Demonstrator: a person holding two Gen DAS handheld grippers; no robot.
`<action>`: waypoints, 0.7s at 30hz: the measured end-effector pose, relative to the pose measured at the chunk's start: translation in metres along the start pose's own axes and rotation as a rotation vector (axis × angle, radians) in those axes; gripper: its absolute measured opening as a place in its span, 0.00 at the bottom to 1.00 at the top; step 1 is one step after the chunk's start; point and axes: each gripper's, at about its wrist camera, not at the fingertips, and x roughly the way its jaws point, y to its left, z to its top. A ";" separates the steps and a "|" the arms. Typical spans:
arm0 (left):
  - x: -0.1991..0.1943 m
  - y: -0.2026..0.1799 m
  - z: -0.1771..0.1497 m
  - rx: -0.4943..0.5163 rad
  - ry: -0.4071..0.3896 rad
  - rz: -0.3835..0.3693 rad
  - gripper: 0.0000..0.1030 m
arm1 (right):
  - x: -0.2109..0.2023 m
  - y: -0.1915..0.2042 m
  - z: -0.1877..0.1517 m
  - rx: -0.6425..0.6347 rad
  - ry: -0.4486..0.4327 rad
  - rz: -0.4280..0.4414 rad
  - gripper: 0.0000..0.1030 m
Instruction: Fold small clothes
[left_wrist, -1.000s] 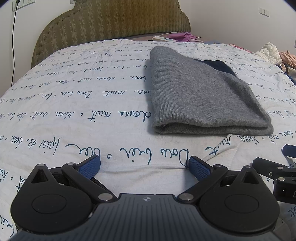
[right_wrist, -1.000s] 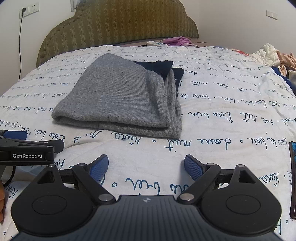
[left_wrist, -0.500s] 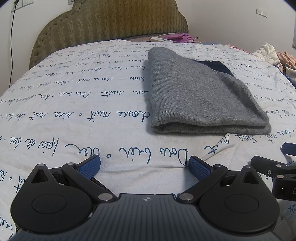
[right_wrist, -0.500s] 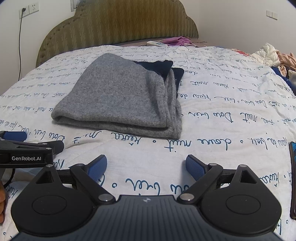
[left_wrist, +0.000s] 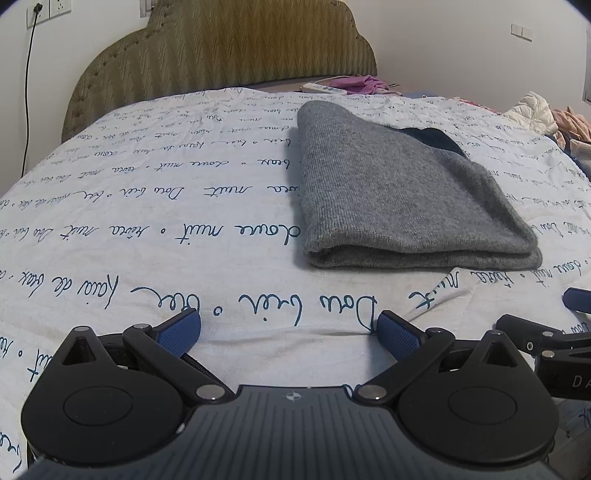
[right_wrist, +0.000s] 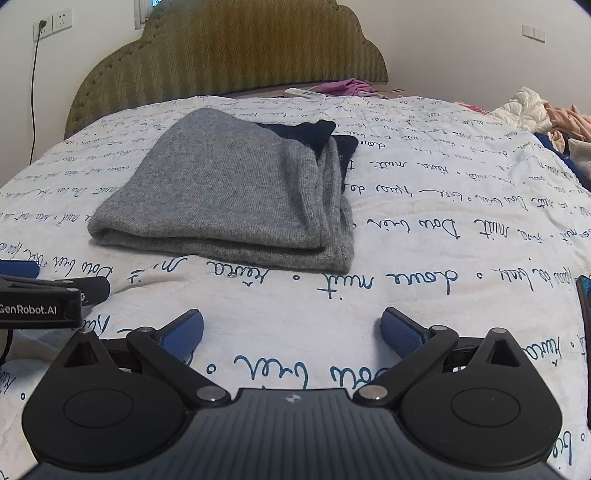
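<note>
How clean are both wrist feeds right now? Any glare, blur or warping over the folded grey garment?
Left wrist view: even soft light, no glare, folded grey garment sharp; fisheye bows the bedspread, corners vignette dark. Right wrist view: same flat light, knit texture crisp, faint shadow under its near fold, headboard curved by distortion.

Both views low, facing headboard (left_wrist: 221, 55)

Left tool (left_wrist: 289, 328), right tool (right_wrist: 291, 328): black linkages, blue ribbed pads, silver pivot screws

Grey knit garment (right_wrist: 221, 192) (navy lining showing), white bedspread (right_wrist: 424, 258) with blue script, olive chevron headboard (right_wrist: 229, 51)
</note>
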 end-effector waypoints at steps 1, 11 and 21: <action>0.000 -0.001 0.000 0.002 -0.002 0.001 1.00 | 0.001 0.000 0.000 0.004 0.001 0.002 1.00; -0.003 0.002 0.004 0.000 0.014 -0.006 1.00 | -0.002 0.001 0.002 0.006 0.004 -0.010 1.00; -0.013 0.010 0.010 -0.051 0.011 -0.002 1.00 | -0.019 0.008 0.013 -0.024 -0.021 -0.005 1.00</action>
